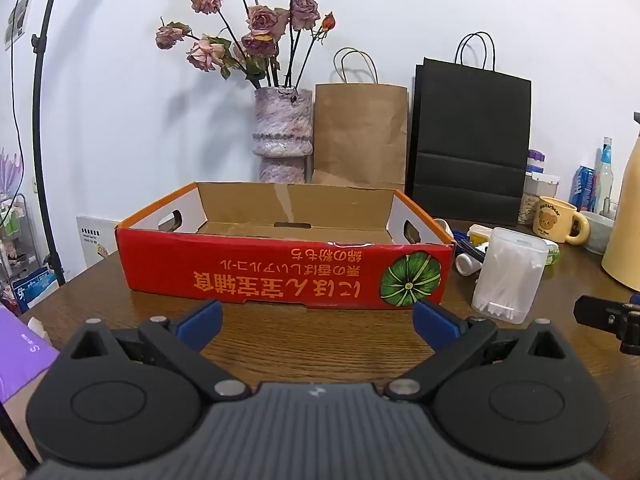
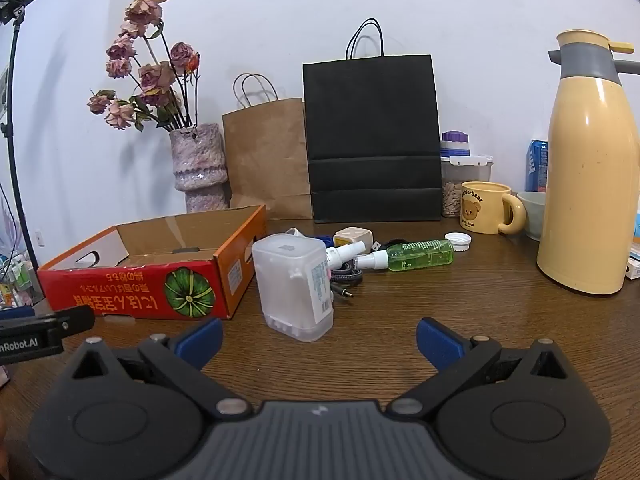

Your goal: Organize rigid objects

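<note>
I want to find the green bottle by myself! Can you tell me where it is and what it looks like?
Find the tall black paper bag against the wall. On the wooden table just in front of it, a little right of the clear plastic box, the green spray bottle lies on its side. It is the only see-through bottle with bright green liquid, with a white nozzle pointing left.

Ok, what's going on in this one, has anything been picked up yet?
Nothing is held yet. Both sets of tongs, left and right, hang wide open over the wooden table, each empty. The red cardboard box sits open, and what shows of its inside is bare. The cotton swab container, green spray bottle and other small items lie beside it, unsorted.
</note>
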### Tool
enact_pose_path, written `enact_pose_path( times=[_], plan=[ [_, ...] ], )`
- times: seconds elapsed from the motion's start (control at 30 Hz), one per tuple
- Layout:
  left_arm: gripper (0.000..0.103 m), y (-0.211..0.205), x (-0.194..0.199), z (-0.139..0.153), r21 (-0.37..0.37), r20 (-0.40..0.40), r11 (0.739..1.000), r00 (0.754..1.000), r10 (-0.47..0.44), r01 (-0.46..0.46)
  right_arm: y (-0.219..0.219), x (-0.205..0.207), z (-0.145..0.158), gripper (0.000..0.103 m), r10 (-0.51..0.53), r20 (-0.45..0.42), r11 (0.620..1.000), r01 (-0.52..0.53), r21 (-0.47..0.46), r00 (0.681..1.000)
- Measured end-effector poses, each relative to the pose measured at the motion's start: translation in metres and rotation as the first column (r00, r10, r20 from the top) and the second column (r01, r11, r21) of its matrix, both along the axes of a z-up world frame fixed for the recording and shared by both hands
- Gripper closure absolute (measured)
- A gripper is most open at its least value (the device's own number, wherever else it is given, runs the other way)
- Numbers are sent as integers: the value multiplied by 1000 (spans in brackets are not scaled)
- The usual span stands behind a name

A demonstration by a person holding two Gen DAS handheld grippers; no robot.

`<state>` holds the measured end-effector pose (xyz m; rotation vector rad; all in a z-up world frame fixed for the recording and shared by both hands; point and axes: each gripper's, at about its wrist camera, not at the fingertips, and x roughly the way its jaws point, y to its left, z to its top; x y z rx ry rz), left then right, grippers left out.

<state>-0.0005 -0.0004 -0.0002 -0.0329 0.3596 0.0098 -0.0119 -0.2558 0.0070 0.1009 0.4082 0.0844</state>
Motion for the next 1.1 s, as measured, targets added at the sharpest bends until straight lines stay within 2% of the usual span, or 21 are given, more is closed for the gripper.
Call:
enact_pose_path(
  times=[1.1],
  plan=[
    [0, 1, -2, 3, -4, 0, 1000, 1000, -15, 15, 0, 0, 0, 0, 0, 0, 1000, 0, 0, 1000]
  ],
)
